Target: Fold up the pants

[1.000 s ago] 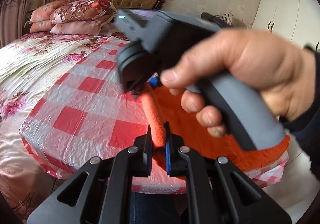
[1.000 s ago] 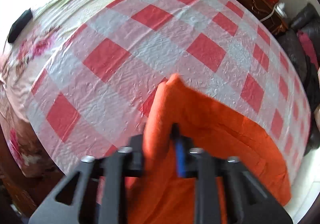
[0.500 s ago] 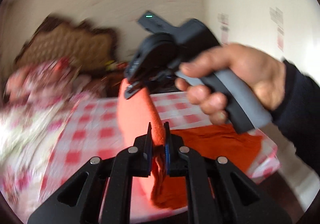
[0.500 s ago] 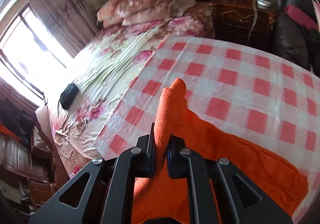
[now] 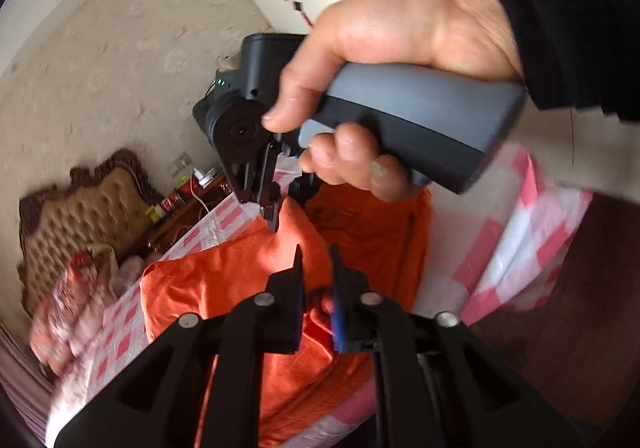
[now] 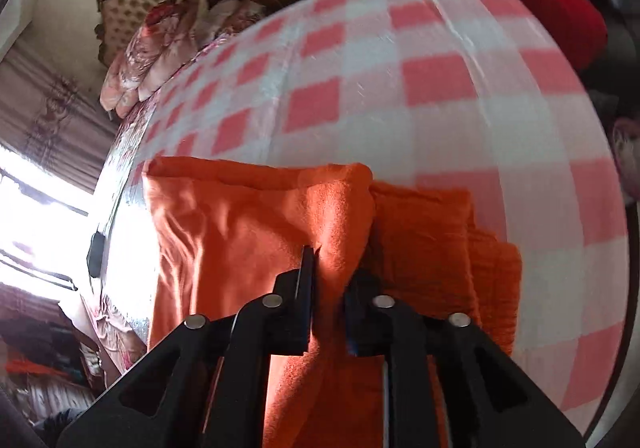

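One pair of orange pants (image 6: 248, 232), folded over, lies at the near edge of a red-and-white checked cloth (image 6: 440, 96). Left gripper (image 5: 316, 260) and right gripper (image 6: 334, 260): jaws opening, a raised fold of the pants between each, pads not clearly pressing. Right hand (image 5: 384, 60) and its gripper body block the left view at 12 to 2 o'clock. Tufted headboard (image 5: 80, 216) at 9, floral pillows (image 6: 160, 48) at 11. No readable writing.

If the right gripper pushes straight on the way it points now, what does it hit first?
Probably the orange pants: a raised fold already sits between the opening jaws of the right gripper. Past that fold lies the checked cloth, though depth is hard to judge.
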The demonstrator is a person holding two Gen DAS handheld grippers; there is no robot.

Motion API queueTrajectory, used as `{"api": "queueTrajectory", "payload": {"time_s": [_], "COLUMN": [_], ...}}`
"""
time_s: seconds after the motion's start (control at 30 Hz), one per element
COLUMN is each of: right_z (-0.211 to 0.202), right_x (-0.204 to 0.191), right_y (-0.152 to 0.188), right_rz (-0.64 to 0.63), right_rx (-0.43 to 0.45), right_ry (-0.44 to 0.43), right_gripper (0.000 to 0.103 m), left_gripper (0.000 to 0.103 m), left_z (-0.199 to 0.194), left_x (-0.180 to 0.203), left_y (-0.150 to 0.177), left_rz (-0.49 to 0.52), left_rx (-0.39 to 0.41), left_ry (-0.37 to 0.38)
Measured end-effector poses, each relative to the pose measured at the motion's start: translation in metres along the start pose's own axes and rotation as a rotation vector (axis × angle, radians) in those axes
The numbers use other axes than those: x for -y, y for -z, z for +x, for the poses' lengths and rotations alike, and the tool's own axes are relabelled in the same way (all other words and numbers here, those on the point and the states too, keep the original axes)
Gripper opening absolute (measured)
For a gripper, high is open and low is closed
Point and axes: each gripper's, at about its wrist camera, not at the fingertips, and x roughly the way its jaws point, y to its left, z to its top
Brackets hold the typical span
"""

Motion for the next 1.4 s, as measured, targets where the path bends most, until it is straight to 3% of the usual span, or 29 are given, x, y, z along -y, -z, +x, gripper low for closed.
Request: {"api": "queueTrajectory", "payload": {"time_s": [0.03,0.07,0.1,0.17,0.3,0.4,0.47,0.53,0.57,0.73,0.93,1.1,1.33,1.4], "right_z": [0.0,-0.003,-0.006,-0.013,-0.016,-0.014,-0.011,-0.011,-0.012,-0.022,-0.057,-0.07,-0.044,-0.041], "right_x": [0.002,0.002,0.0,0.0,-0.002,0.001,0.003,0.007,0.007,-0.011,-0.028,-0.012,0.032,0.038], "right_y": [0.003,0.005,0.008,0.011,0.022,0.026,0.025,0.024,0.023,0.02,-0.001,-0.005,0.007,0.011], "right_rz": [-0.005,-0.013,-0.029,-0.052,-0.08,-0.094,-0.096,-0.081,-0.083,-0.146,-0.192,-0.184,-0.138,-0.132], "right_rx": [0.01,0.018,0.028,0.041,0.037,0.028,0.016,0.012,0.012,0.021,0.082,0.107,0.08,0.089], "right_ry": [-0.019,-0.027,-0.037,-0.041,-0.032,-0.025,-0.012,-0.015,-0.017,0.001,0.007,0.051,0.125,0.136], "right_gripper": [0.022,0.026,0.03,0.052,0.051,0.047,0.027,0.013,0.009,0.006,0.006,0.006,0.006,0.006], "left_gripper": [0.024,0.037,0.041,0.041,0.041,0.041,0.041,0.024,0.007,0.005,0.005,0.005,0.005,0.016], "left_z": [-0.003,-0.007,-0.013,-0.018,-0.011,-0.015,-0.014,-0.009,-0.005,-0.013,-0.012,0.002,0.026,0.028], "left_x": [0.005,0.008,0.008,0.01,0.018,0.025,0.029,0.03,0.028,0.01,-0.012,0.006,0.047,0.047], "left_y": [0.003,0.006,0.01,0.015,0.018,0.017,0.018,0.018,0.017,0.011,-0.031,-0.045,-0.036,-0.034], "left_rz": [0.028,0.045,0.047,0.059,0.077,0.093,0.105,0.081,0.081,0.037,0.041,0.104,0.126,0.111], "left_rx": [0.014,0.028,0.038,0.038,0.021,0.026,0.034,0.017,0.0,0.021,0.074,0.087,0.03,0.028], "left_ry": [-0.01,-0.018,-0.024,-0.038,-0.03,-0.008,-0.006,-0.008,-0.011,-0.017,-0.051,-0.024,0.052,0.089]}}
